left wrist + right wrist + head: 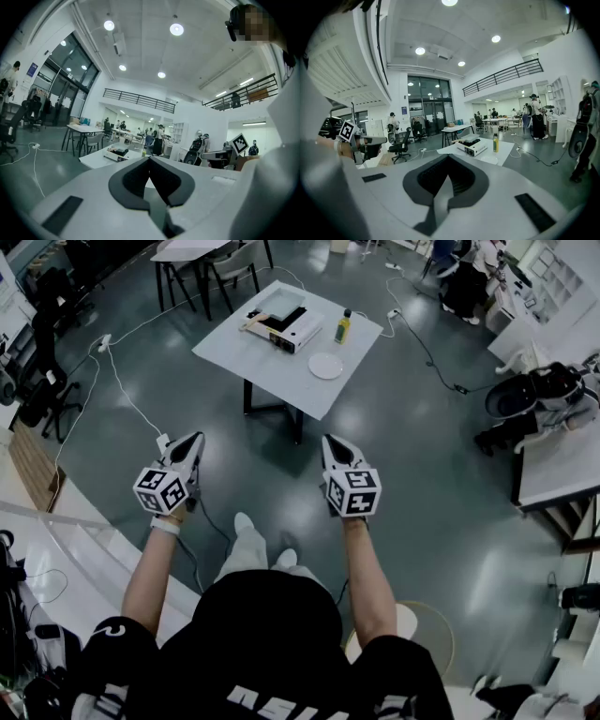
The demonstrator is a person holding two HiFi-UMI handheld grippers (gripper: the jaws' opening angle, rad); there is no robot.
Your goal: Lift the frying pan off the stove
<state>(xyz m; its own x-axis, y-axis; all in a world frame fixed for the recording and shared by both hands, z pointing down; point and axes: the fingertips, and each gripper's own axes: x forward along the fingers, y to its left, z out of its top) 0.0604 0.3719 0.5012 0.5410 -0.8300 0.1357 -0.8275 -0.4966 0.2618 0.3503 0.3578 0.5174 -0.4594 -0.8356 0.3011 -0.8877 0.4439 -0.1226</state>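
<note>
Left gripper (150, 160): jaws fully together, nothing between them. Right gripper (449, 160): same, clenched on air. Both have smooth white plastic shells, with dark ribbed pads (460, 182) meeting in a V-shaped notch.

In the head view I see them side by side over the glossy grey floor (403, 484), touching nothing. Each has a black-and-white marker cube (161, 489) at the rear.

The stove (286, 326) is a white boxy portable unit on a white square table (234, 357), well ahead of both grippers.

Frying pan (279, 304): I read it as the pale flat squarish shape on top of the stove. It's too small to confirm, and I can't make out a handle.

A yellow-green bottle (344, 326) and a round white plate (325, 366) sit just beside the stove.

In the left gripper view the shell cuts off the table's near edge.
</note>
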